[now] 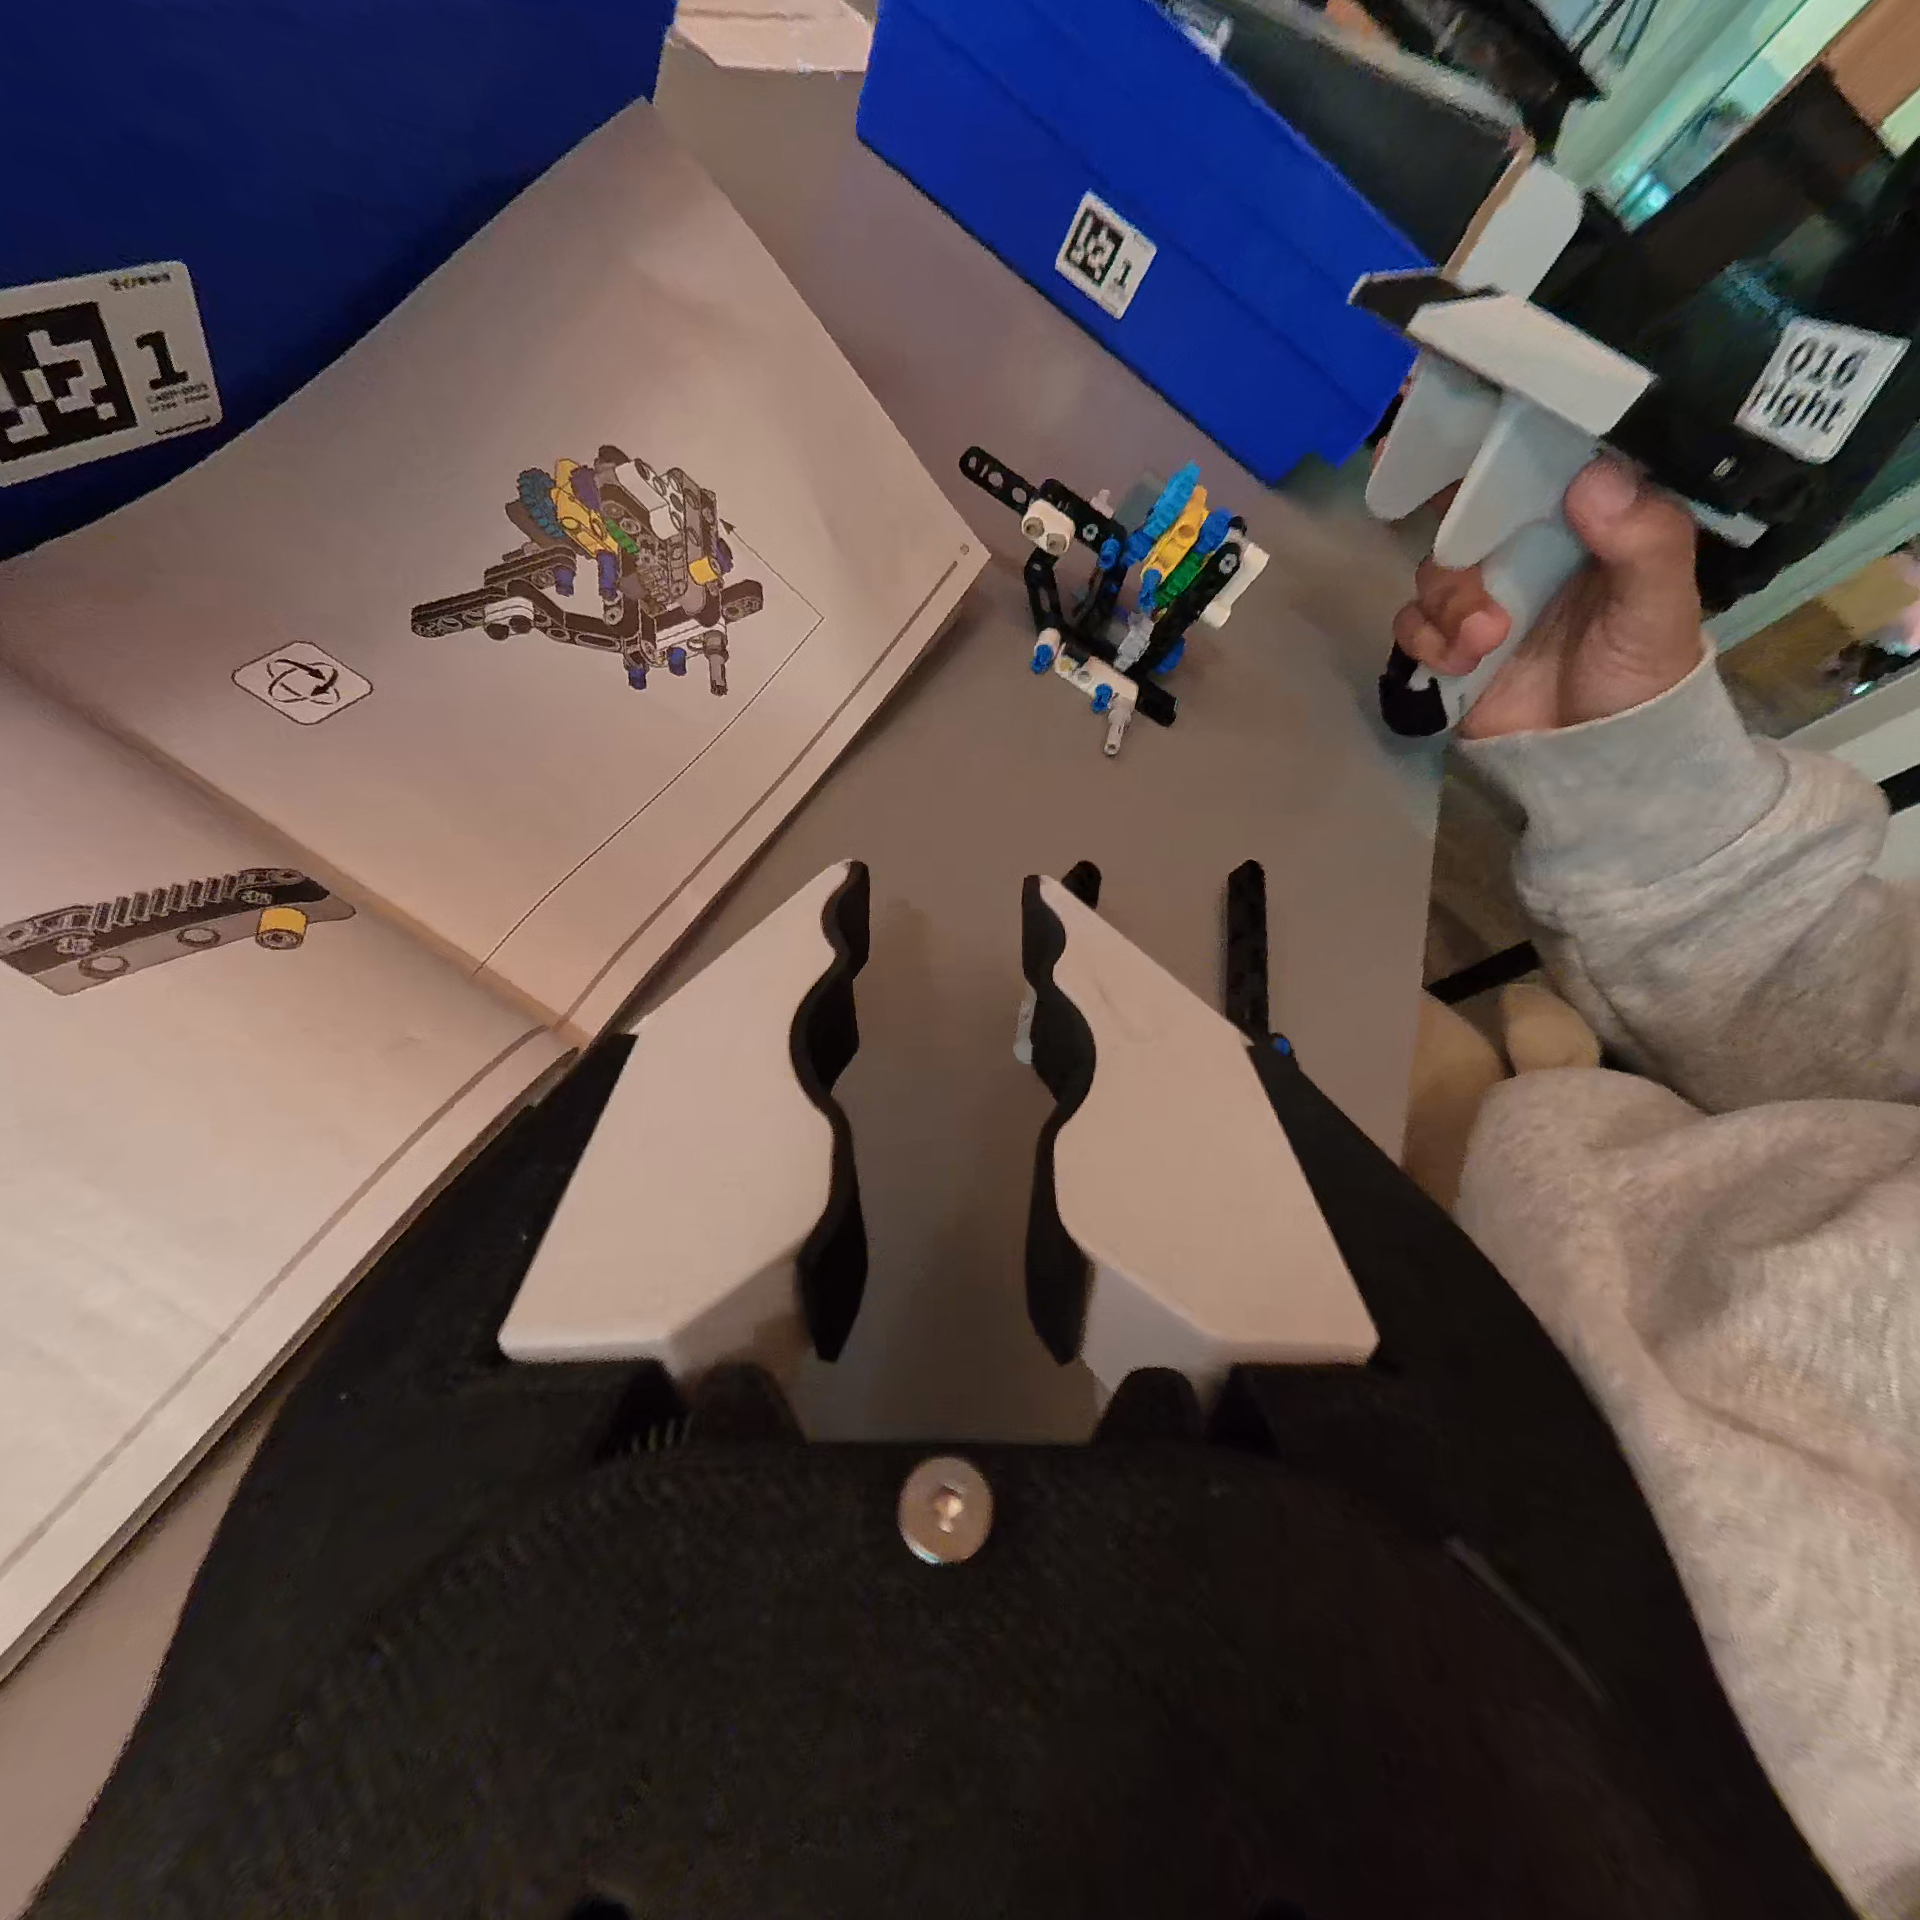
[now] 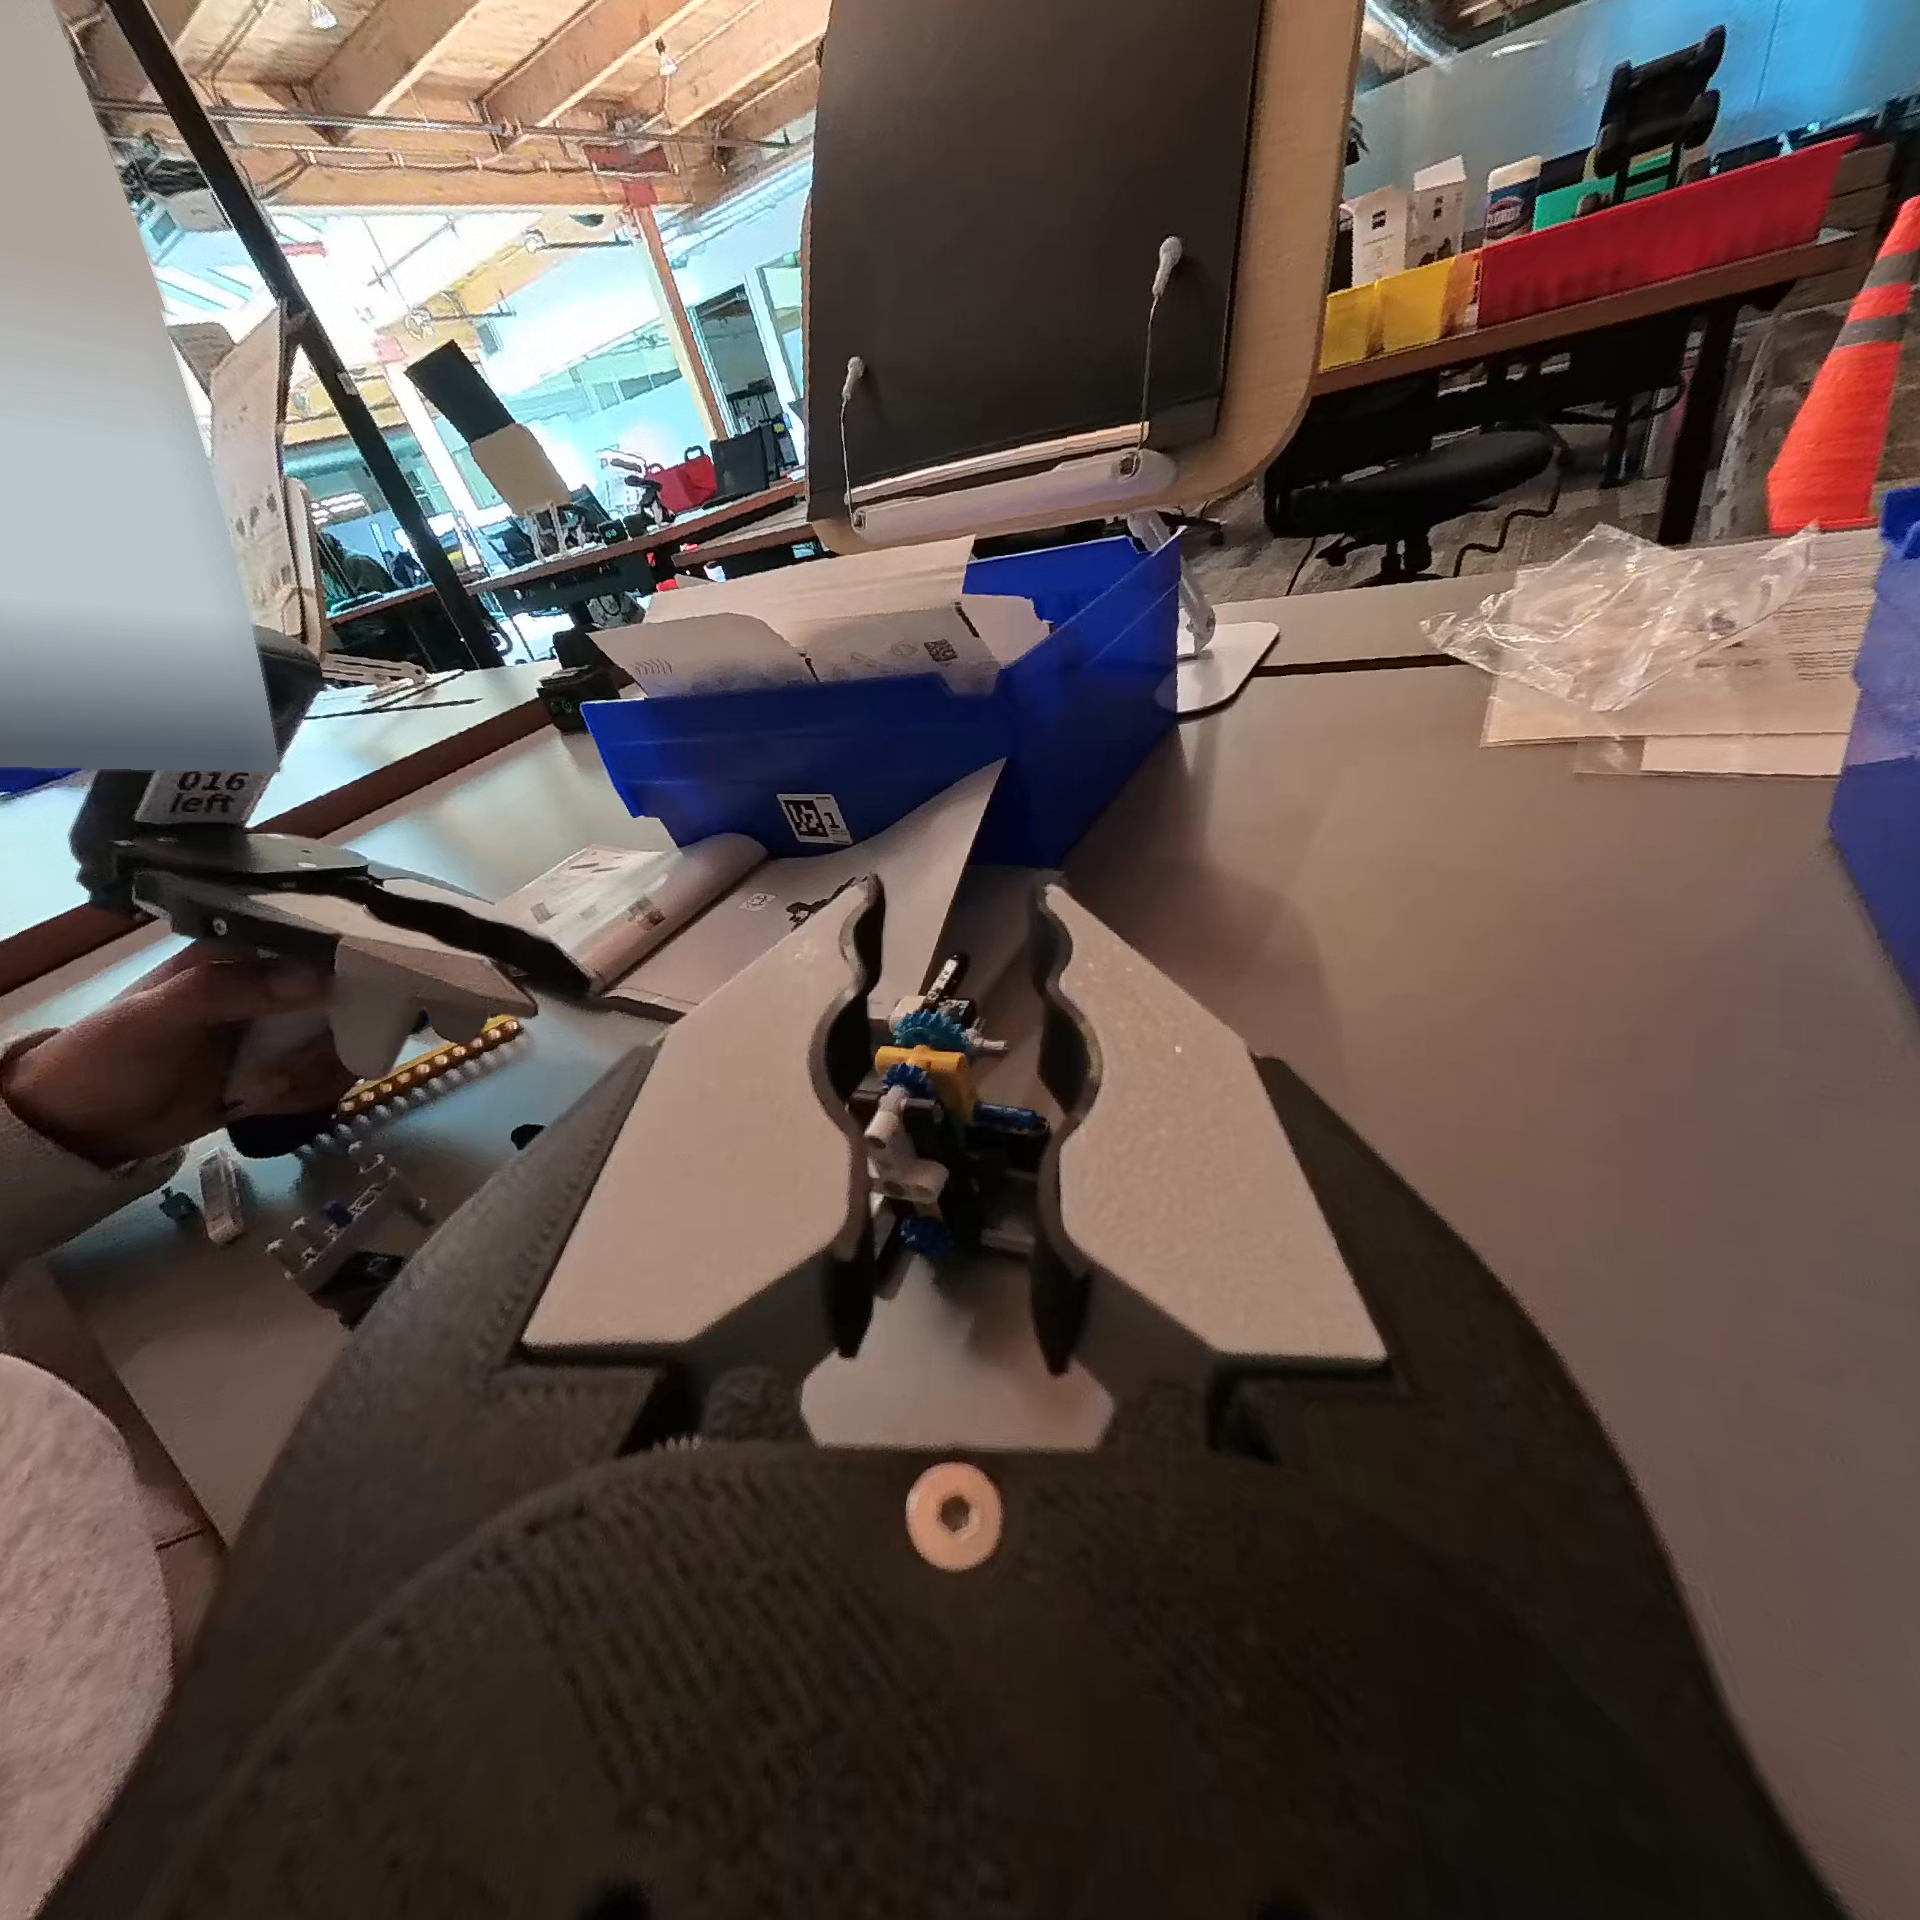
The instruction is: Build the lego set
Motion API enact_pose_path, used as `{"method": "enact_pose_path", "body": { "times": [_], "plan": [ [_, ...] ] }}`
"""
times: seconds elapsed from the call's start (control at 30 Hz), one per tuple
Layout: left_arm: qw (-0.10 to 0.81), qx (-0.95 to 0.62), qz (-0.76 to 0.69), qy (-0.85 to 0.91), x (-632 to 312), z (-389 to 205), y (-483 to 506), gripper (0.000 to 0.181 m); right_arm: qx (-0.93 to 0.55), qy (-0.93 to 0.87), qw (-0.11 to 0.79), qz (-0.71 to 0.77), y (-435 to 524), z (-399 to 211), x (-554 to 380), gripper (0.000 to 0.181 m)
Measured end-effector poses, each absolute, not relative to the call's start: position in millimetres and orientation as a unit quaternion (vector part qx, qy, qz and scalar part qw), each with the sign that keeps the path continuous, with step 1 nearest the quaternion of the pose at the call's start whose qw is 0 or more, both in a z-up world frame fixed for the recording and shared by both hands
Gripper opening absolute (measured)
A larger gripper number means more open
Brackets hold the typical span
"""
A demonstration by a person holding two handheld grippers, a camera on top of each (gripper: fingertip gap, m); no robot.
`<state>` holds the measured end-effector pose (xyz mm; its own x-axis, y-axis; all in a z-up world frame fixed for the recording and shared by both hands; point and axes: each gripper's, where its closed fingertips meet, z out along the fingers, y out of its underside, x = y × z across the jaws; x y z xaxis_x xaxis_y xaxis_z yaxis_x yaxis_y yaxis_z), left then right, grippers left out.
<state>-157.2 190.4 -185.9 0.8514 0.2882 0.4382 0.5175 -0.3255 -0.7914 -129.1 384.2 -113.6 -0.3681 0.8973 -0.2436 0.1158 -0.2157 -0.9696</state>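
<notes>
A grey table [image 1: 1195, 831] fills the left wrist view. At the far left an instruction booklet [image 1: 436, 727] lies open, its pages showing drawings of a model. Blue bins [image 1: 1122, 187] stand behind it, each with a black-and-white marker tag. In the lower middle, the left gripper [image 1: 940, 883] hovers above bare tabletop with its fingers apart and nothing between them. Just right of its right finger, a black beam [image 1: 1247, 956] lies on the table. Beyond the gripper, near the booklet's right edge, the partly built lego model [image 1: 1127, 577] stands on the table: black beams with blue, yellow, green and white pieces. At the far right, a person's hand [image 1: 1558, 623] in a pale grey sleeve holds the right gripper's handle.

In the right wrist view, the left gripper [image 2: 499, 971] appears at the left, raised above loose pieces, among them a yellow toothed bar [image 2: 436, 1075]. In the middle, the right gripper [image 2: 956, 904] is held over the model [image 2: 930, 1122], its fingers spread apart on either side; whether they touch it cannot be told. Behind stands a blue bin [image 2: 883, 748]. At the far right lie clear plastic bags [image 2: 1621, 623].
</notes>
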Motion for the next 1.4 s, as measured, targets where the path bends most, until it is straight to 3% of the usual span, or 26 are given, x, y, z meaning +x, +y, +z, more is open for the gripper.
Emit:
{"method": "enact_pose_path", "body": {
  "times": [1.17,1.4],
  "plan": [
    [0.515,-0.808,-0.120,-0.260,-157,-193,192,0.030,-0.468,-0.602,0.290,0.578,364,-138,-134,0.033],
    [0.514,-0.808,-0.121,-0.261,-156,-194,192,0.031,-0.493,-0.540,0.261,0.630,381,-126,-132,0.034]
  ]
}}
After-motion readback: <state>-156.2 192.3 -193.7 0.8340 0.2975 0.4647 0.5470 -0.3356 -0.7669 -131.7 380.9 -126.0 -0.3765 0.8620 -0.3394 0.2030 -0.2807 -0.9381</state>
